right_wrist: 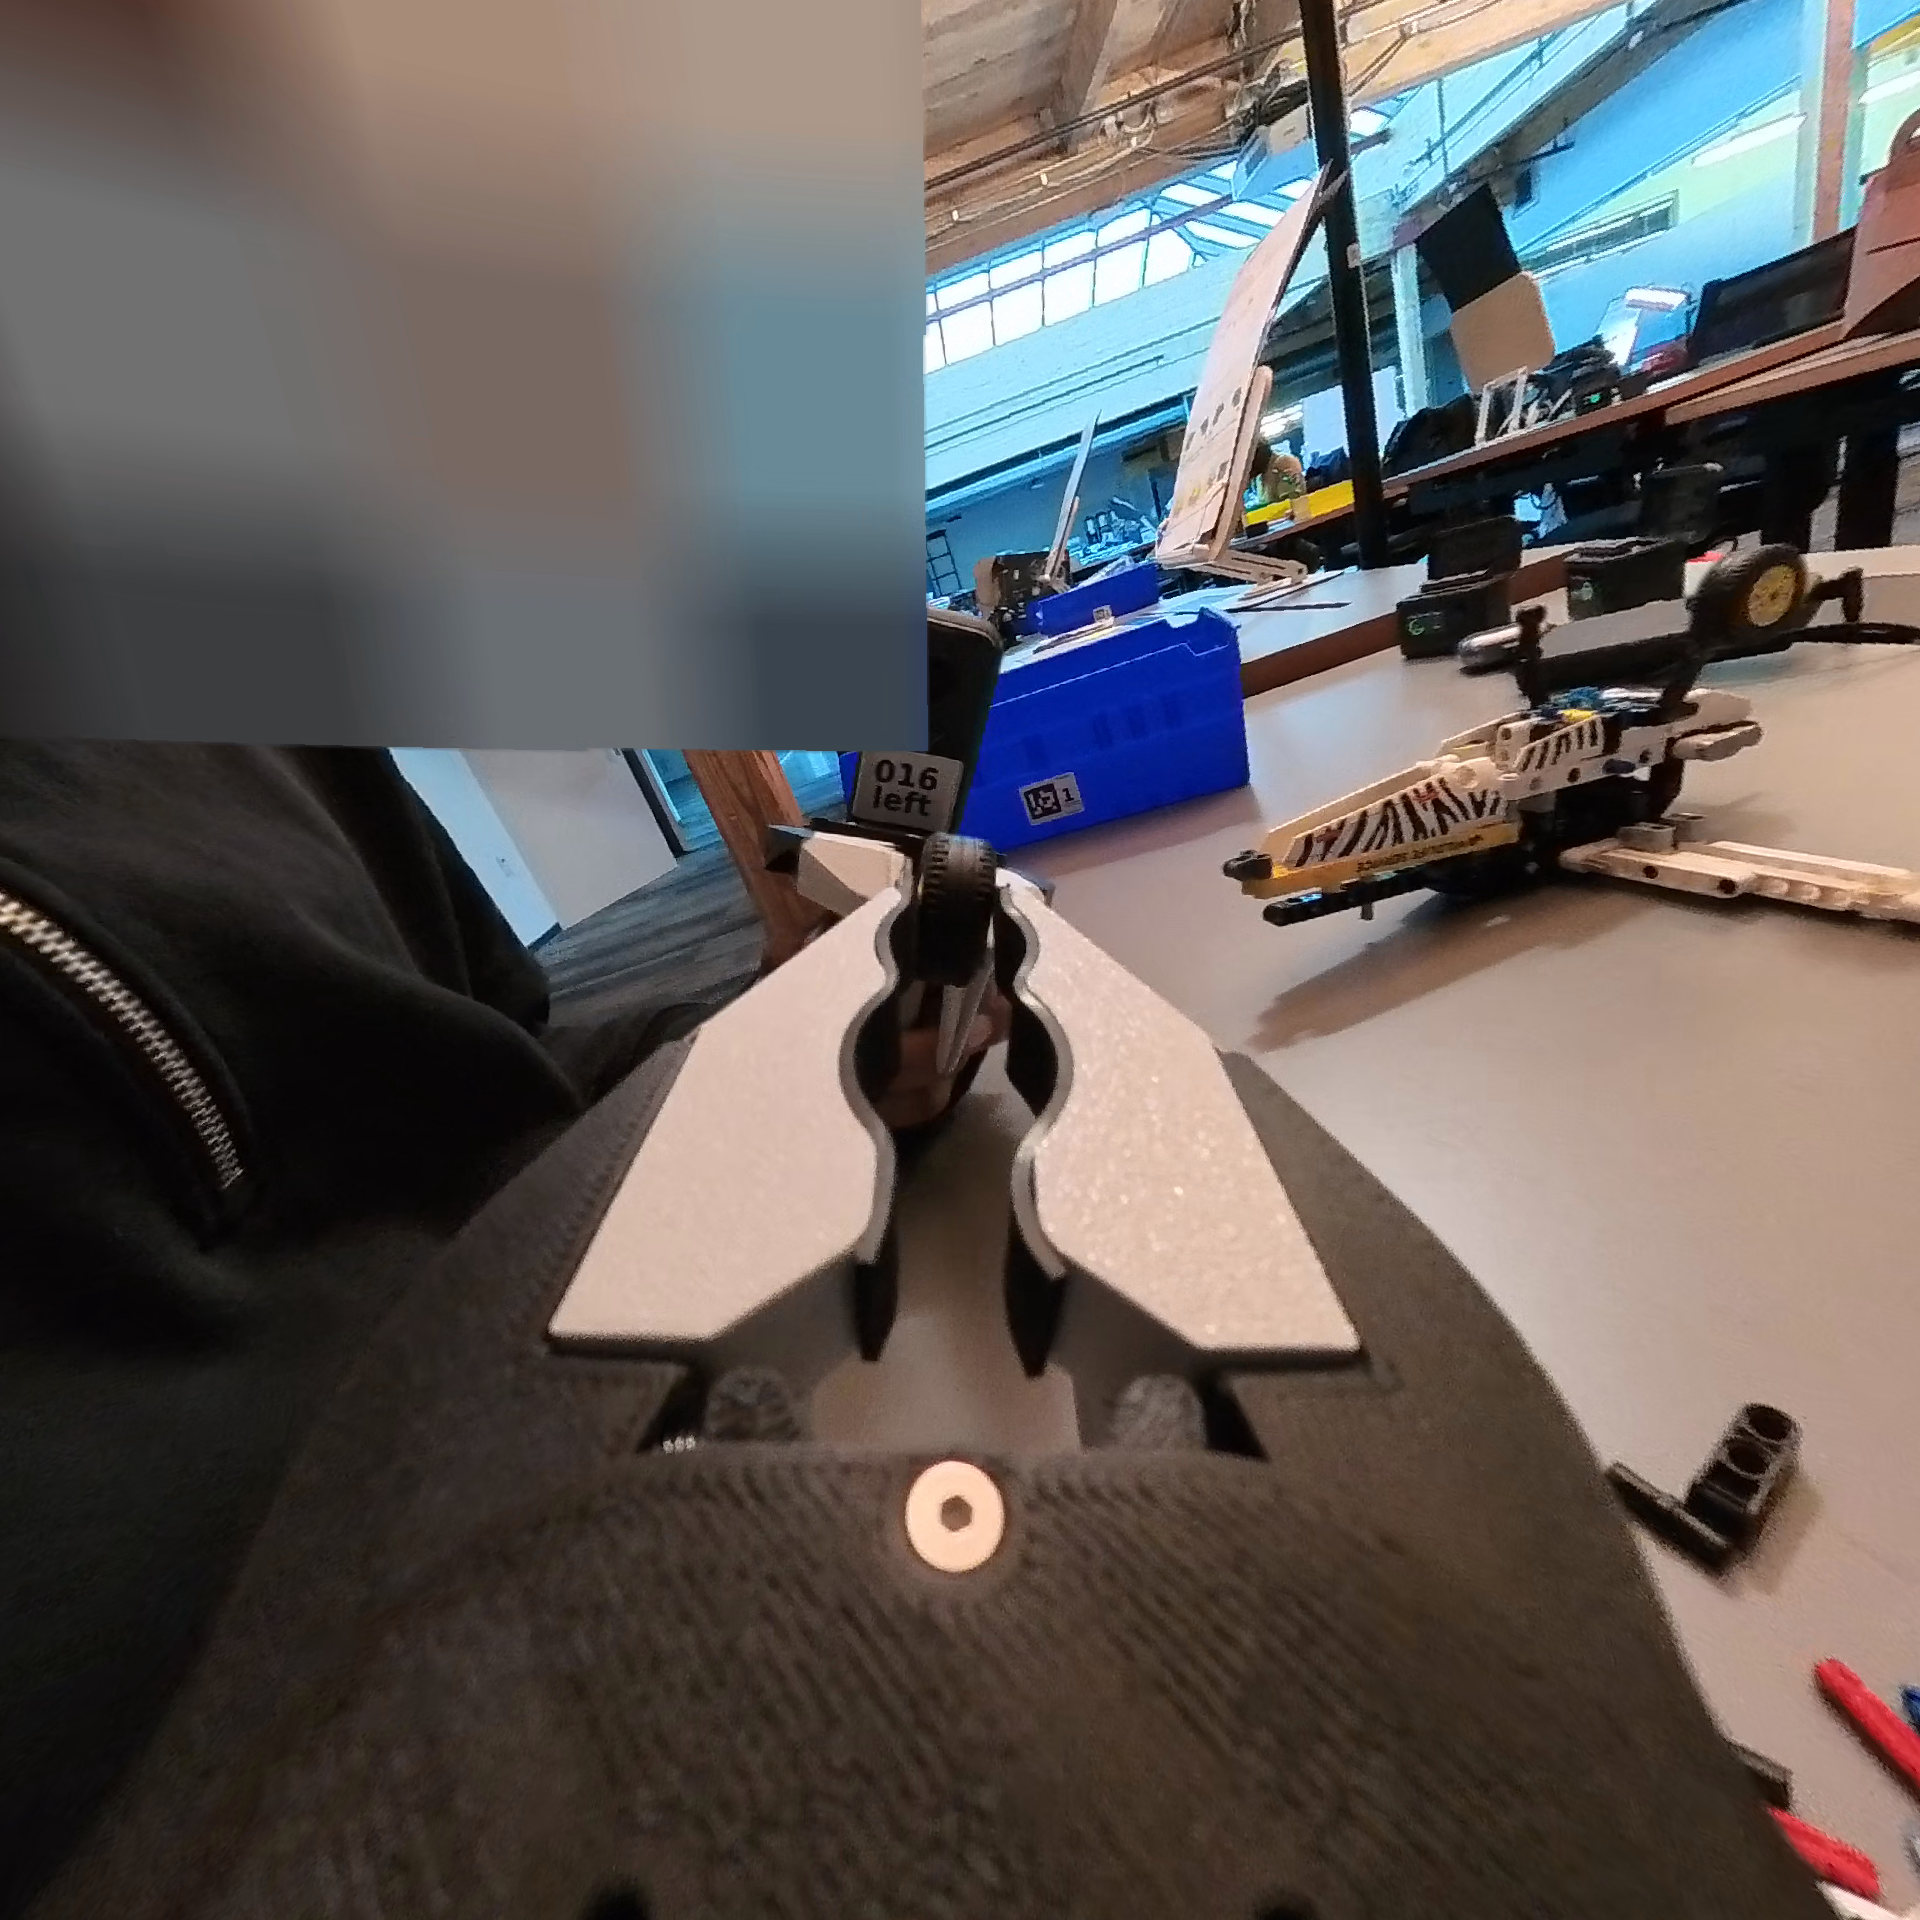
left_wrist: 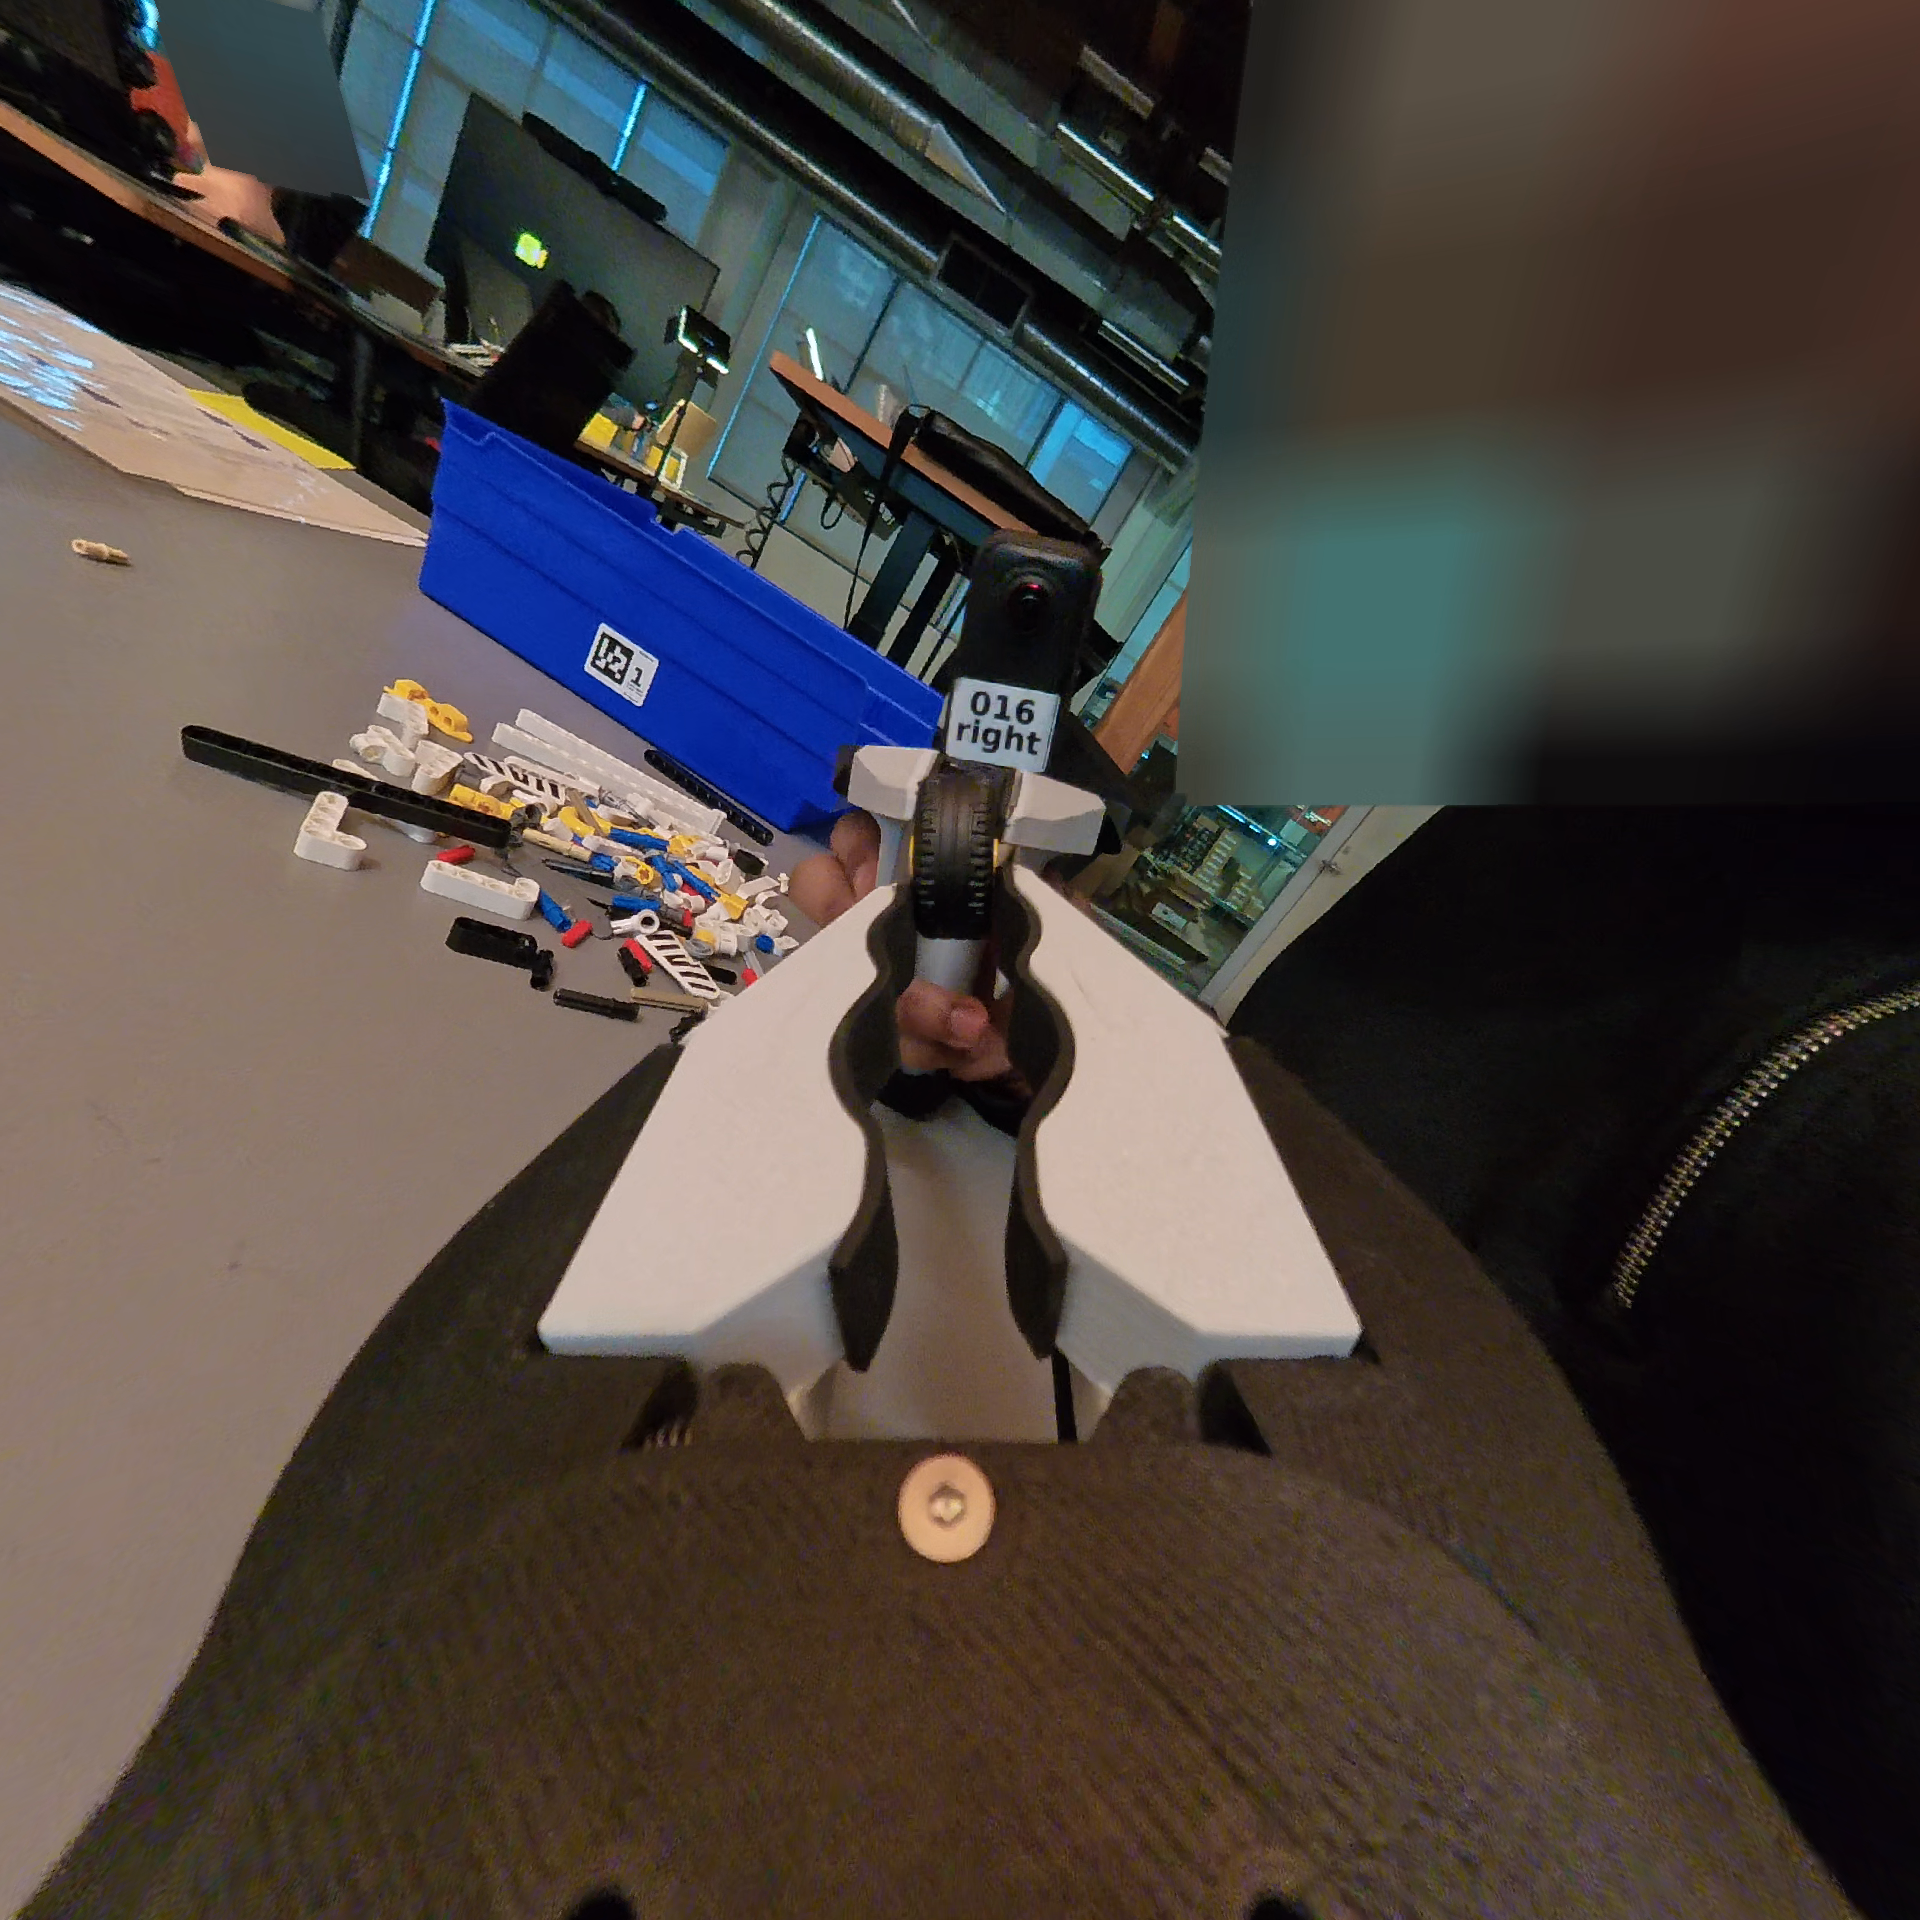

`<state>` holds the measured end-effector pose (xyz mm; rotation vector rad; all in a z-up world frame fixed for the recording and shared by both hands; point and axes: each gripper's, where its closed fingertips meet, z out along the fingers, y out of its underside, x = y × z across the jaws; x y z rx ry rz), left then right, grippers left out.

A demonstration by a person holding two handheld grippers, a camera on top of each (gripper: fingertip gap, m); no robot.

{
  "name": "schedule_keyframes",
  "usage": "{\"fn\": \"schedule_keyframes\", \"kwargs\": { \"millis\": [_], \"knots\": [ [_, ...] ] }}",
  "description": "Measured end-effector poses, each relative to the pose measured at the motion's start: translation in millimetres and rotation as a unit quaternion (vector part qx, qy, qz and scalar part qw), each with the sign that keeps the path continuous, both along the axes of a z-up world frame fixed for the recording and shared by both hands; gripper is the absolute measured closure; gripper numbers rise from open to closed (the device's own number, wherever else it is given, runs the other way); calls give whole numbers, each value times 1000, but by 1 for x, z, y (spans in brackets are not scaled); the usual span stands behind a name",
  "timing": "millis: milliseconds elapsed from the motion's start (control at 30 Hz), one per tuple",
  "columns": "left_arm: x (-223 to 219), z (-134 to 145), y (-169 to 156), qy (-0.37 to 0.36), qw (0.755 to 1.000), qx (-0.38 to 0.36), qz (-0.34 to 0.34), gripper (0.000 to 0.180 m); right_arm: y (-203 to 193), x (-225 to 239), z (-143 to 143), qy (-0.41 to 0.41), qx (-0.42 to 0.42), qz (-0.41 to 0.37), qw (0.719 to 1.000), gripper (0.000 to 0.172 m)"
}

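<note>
Grey tabletop (right_wrist: 1455,1143) spreads beneath two hand-held grippers raised nose to nose above its near edge, in front of a person in a dark zipped jacket (left_wrist: 1714,1143). Beyond the left gripper (left_wrist: 956,883) sits a blue plastic bin (left_wrist: 644,582) bearing a square printed marker. To the right of the right gripper (right_wrist: 951,914) lies a half-built white-and-yellow brick model with zebra-striped panels (right_wrist: 1455,810), one black tyre with a yellow hub (right_wrist: 1756,603) raised at its far end. Left of the left gripper, a heap of loose white, yellow, blue and black building pieces (left_wrist: 582,842) is spread out, seemingly for easy picking. Between the meeting fingertips stands a small black rubber tyre on a yellow hub (left_wrist: 954,862): both grippers are clamped on it from opposite sides, apparently to steady it. A short black angled connector (right_wrist: 1725,1475) lies by the right gripper's body.
</note>
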<state>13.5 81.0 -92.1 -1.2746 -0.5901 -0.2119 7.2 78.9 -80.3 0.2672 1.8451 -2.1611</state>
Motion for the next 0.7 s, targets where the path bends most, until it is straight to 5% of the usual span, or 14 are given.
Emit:
{"fn": "schedule_keyframes", "kwargs": {
  "millis": [700],
  "knots": [
    [1,-3,2,-15,1000,-3,-9,170,-1,0,-4,-31,6,14,999,161]
  ]
}}
